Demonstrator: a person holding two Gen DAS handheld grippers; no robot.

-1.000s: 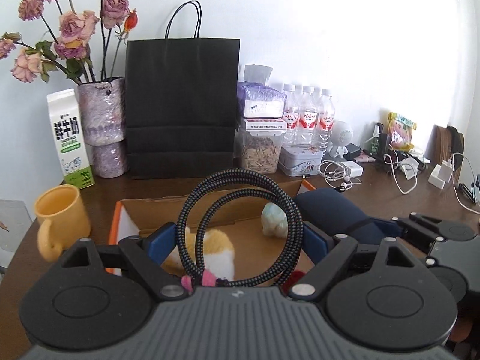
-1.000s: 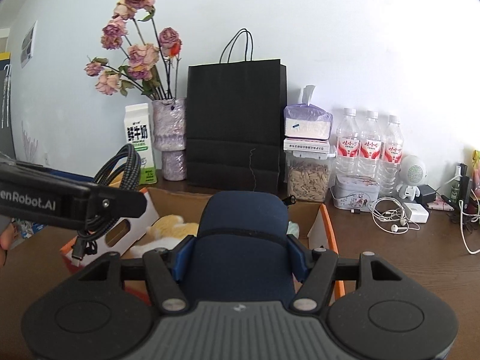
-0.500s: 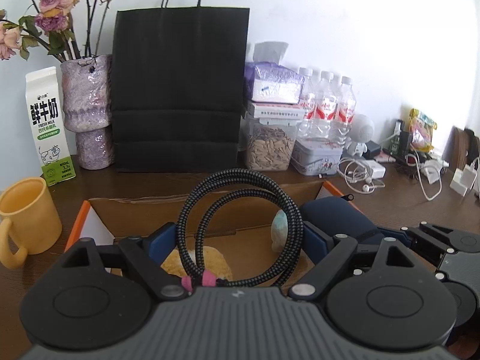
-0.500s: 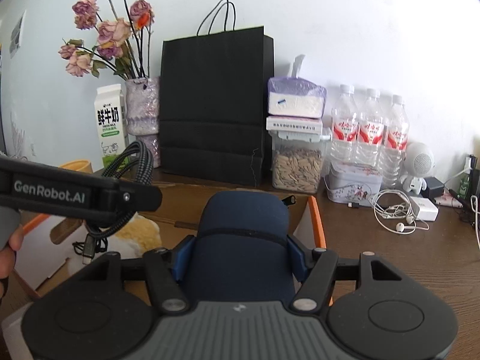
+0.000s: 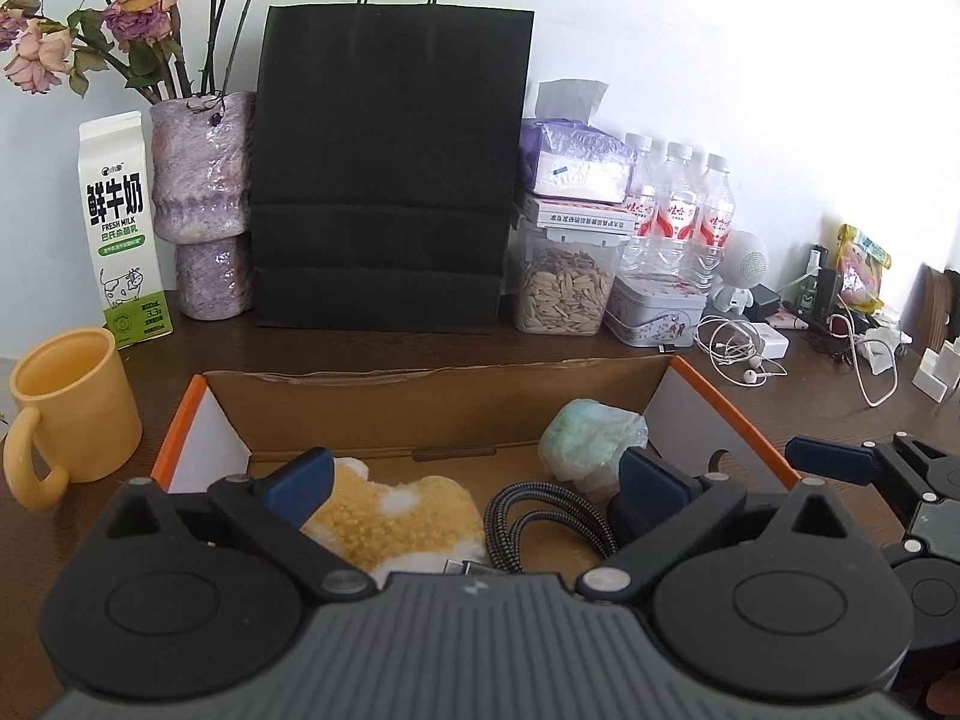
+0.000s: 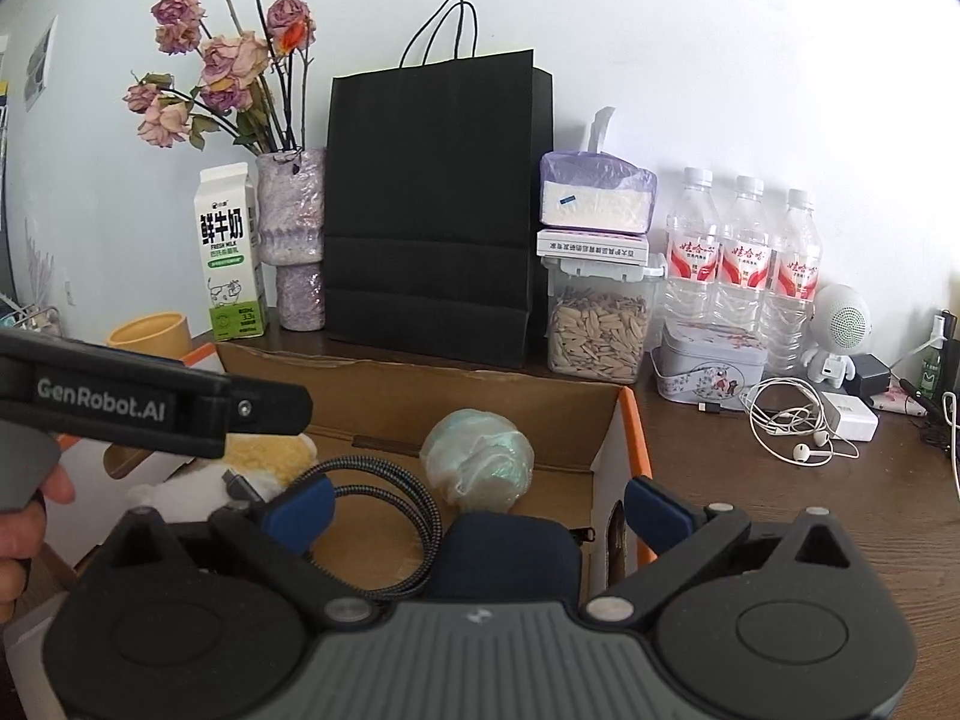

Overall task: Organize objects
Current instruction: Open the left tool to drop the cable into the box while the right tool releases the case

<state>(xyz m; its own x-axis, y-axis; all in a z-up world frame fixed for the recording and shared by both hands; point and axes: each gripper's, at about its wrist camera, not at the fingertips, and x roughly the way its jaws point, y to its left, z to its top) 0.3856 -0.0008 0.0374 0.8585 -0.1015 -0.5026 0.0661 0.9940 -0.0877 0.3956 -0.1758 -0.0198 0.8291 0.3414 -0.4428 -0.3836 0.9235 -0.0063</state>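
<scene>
An open cardboard box with orange edges sits on the brown desk. In it lie a coiled braided cable, a yellow and white plush toy, a pale green wrapped bundle and a navy blue case. My left gripper is open above the box, over the cable. My right gripper is open, with the navy case lying below and between its fingers. The cable, bundle and box also show in the right wrist view. The left gripper's body crosses that view at the left.
A yellow mug stands left of the box. Behind it are a milk carton, a vase of dried roses, a black paper bag, a seed jar, water bottles, a tin and earphones.
The left gripper opened and let the coiled cable drop into the box. The right gripper opened and let go of the navy case, which now lies in the box.
</scene>
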